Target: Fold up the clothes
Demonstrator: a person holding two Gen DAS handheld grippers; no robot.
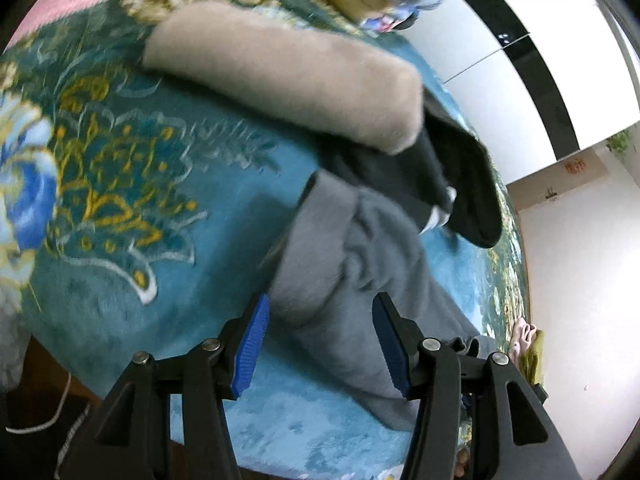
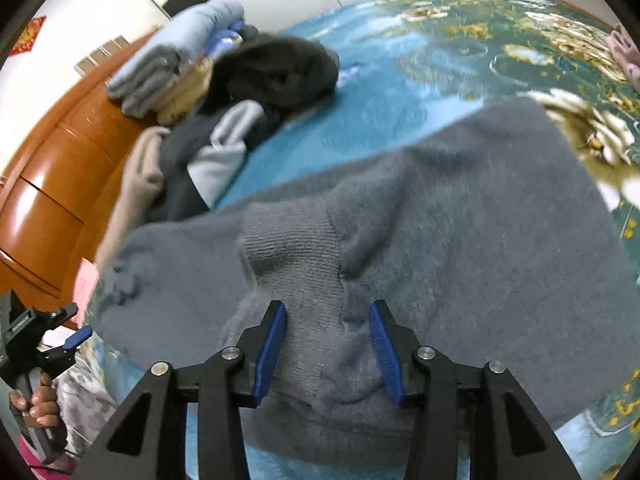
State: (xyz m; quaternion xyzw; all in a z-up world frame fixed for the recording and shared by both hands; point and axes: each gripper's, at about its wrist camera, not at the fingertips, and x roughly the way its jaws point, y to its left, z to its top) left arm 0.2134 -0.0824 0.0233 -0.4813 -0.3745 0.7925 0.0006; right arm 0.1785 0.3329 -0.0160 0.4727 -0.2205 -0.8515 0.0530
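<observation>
A grey sweater (image 2: 420, 216) lies spread on a bed's teal floral blanket (image 2: 380, 92). Only the right wrist view shows its ribbed collar (image 2: 292, 240) between the right gripper (image 2: 328, 348)'s wide-apart fingers, plus a folded stack (image 2: 176, 60) by the wooden headboard (image 2: 52, 168) and the left gripper (image 2: 76, 338), held low at the bed's edge. The left wrist view alone shows a beige garment (image 1: 288, 76) over a dark one (image 1: 440, 176); there the left gripper (image 1: 320, 344) stands open above a grey sleeve (image 1: 360, 272).
</observation>
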